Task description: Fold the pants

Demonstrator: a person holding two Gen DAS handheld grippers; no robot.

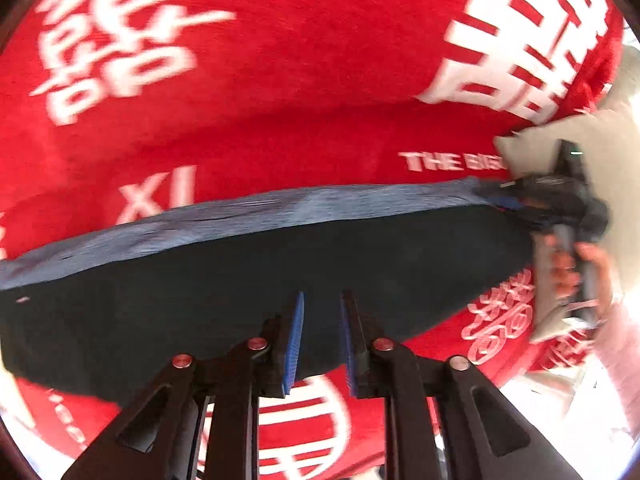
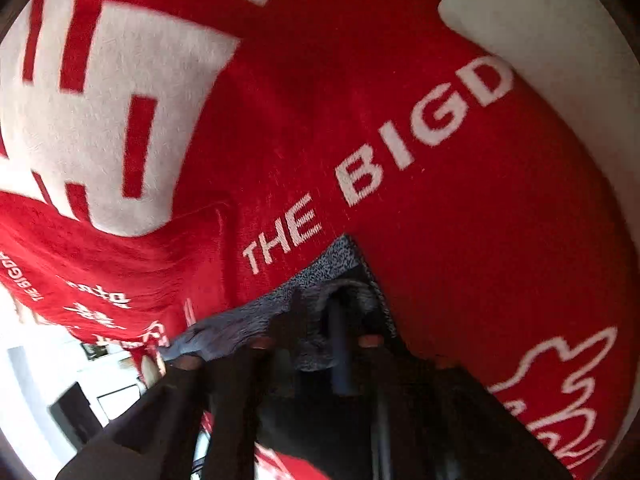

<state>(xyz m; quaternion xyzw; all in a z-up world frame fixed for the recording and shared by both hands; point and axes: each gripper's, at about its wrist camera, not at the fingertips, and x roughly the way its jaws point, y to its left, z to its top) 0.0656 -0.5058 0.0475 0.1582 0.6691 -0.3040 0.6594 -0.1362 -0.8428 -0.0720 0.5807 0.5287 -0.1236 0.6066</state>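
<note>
Dark navy pants (image 1: pixel 280 280) lie folded on a red blanket (image 1: pixel 280 100) with white lettering. My left claw (image 1: pixel 322 336) hovers over their near edge, blue pads apart, grasping nothing. My right claw (image 2: pixel 316 344) sits at the pants' far end amid bunched fabric; I cannot tell whether it grips.

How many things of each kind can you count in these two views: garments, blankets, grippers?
Pants, dark: 1
Red blanket with white lettering: 1
Grippers: 2, left gripper and right gripper
Total: 4
</note>
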